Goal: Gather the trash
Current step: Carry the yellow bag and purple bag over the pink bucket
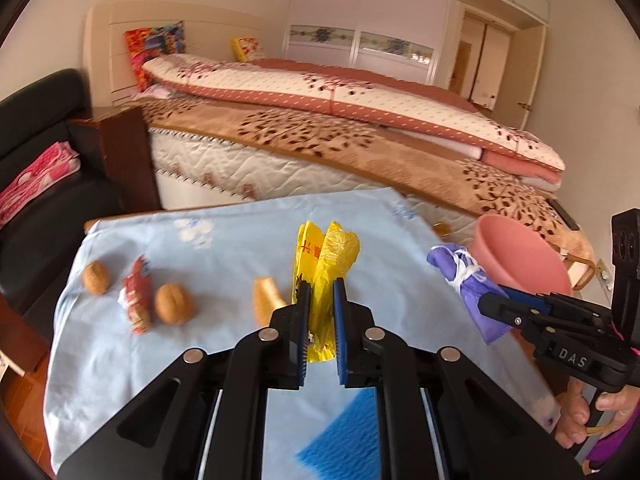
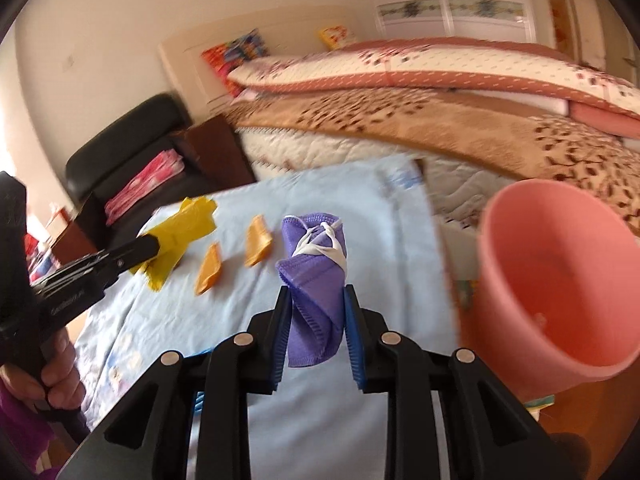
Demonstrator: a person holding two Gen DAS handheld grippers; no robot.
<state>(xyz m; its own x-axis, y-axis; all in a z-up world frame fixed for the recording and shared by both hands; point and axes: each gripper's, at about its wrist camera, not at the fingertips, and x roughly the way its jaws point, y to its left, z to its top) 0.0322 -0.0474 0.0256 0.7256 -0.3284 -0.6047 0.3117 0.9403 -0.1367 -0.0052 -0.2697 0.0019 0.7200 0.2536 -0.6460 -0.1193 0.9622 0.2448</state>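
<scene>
Purple, pleated and folded over on itself, the mask (image 2: pixel 314 276) is bound with its own white ear loops and hangs pinched in the right gripper (image 2: pixel 316 312), whose fingers (image 2: pixel 280 332) are clamped on its middle. It is lifted off the table (image 2: pixel 360 208), just left of the bin (image 2: pixel 560 280), not yet over the rim.

Left of the bin and further off, the left gripper (image 1: pixel 322 312) has its fingers (image 1: pixel 302 320) clenched on a crumpled yellow bag (image 1: pixel 328 280), thin plastic with red print, standing up above the table. Both grips look firm.

Risks from here, as I judge them: the mask is soft and held on only a narrow band, so a quick swing towards the bin could let it slide out short of the opening. The bin sits tilted, mouth towards the grippers, apparently past the table edge; a nudge on its rim may tip or shift it. Bag plastic is slippery and could catch on the fingers when released.

Walnuts (image 1: pixel 174 304), a red wrapper (image 1: pixel 138 300) and orange scraps (image 2: pixel 256 246) lie on the table left of the bin, uncollected.
</scene>
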